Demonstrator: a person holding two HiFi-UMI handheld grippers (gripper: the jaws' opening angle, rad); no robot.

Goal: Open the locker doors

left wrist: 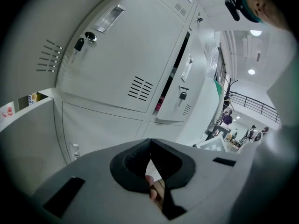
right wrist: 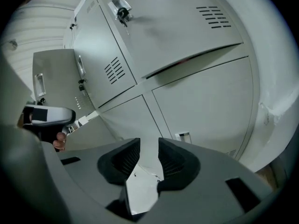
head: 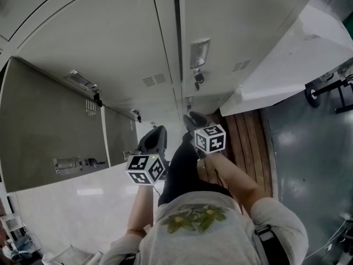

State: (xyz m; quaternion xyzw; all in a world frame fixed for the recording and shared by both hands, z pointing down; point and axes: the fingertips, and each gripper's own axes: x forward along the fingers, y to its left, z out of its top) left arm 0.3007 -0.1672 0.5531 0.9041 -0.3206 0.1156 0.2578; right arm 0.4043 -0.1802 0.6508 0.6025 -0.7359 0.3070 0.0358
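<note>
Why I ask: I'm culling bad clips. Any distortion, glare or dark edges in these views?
Head view: strong fisheye curves the locker doors; a soft glare patch sits on the glossy floor. Left gripper view: black vignette around the rim, ceiling lamp blown out. Right gripper view: same dark rim and bent door lines.

1. Open door (head: 49,126) swung out on the left; that side is blocked.
2. Lockers (head: 127,37) wall off the far side; a key (head: 197,79) sticks out.
3. White ledge (head: 287,54) hems in the right.
4. Free lane: between door and ledge, over the wooden slats (head: 248,142).
</note>
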